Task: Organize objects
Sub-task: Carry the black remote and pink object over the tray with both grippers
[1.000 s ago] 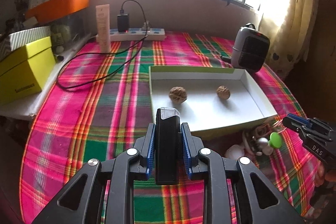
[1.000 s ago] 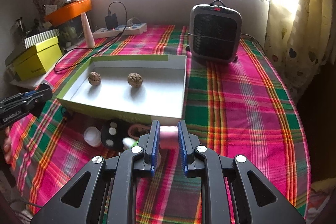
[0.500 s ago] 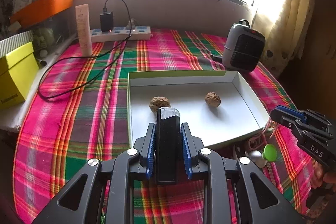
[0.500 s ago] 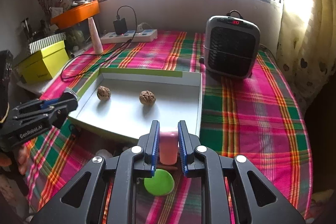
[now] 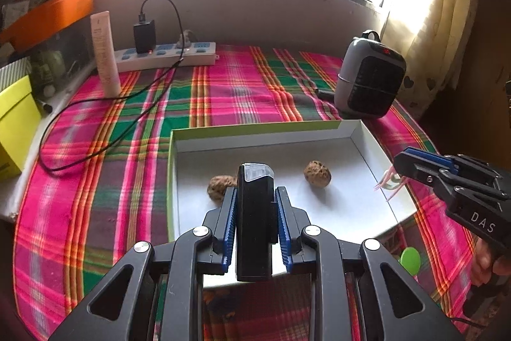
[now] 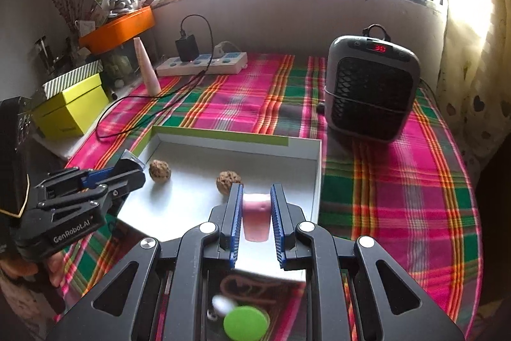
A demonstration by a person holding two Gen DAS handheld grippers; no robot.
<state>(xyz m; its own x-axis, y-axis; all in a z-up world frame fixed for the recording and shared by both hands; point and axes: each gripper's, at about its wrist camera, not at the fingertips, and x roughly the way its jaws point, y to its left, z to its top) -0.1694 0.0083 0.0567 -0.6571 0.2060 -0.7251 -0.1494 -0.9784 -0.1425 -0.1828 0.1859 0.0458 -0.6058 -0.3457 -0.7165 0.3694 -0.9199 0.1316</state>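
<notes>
1. A black rectangular device with a clear cap (image 5: 254,219) stands clamped upright between the blue-padded fingers of the left gripper (image 5: 255,224), poised over the near edge of a shallow white tray (image 5: 367,146).
2. The right gripper (image 6: 254,218) has its fingers closed tight on a small pink cylinder (image 6: 254,221), also above the tray's near side.
3. Two walnuts (image 5: 317,174) lie apart on the tray floor; in the left wrist view the black device partly hides the left one.
4. Only the left wrist view shows pale pink strands (image 5: 390,181) under the right gripper's tip at the tray's right wall.
5. Only the right wrist view shows pink cord (image 6: 247,286) by the green disc (image 6: 245,323) below the tray.
6. The tray sits on a plaid-covered counter (image 6: 399,181), with a heater (image 6: 370,91) and power strip (image 6: 204,64) behind.
</notes>
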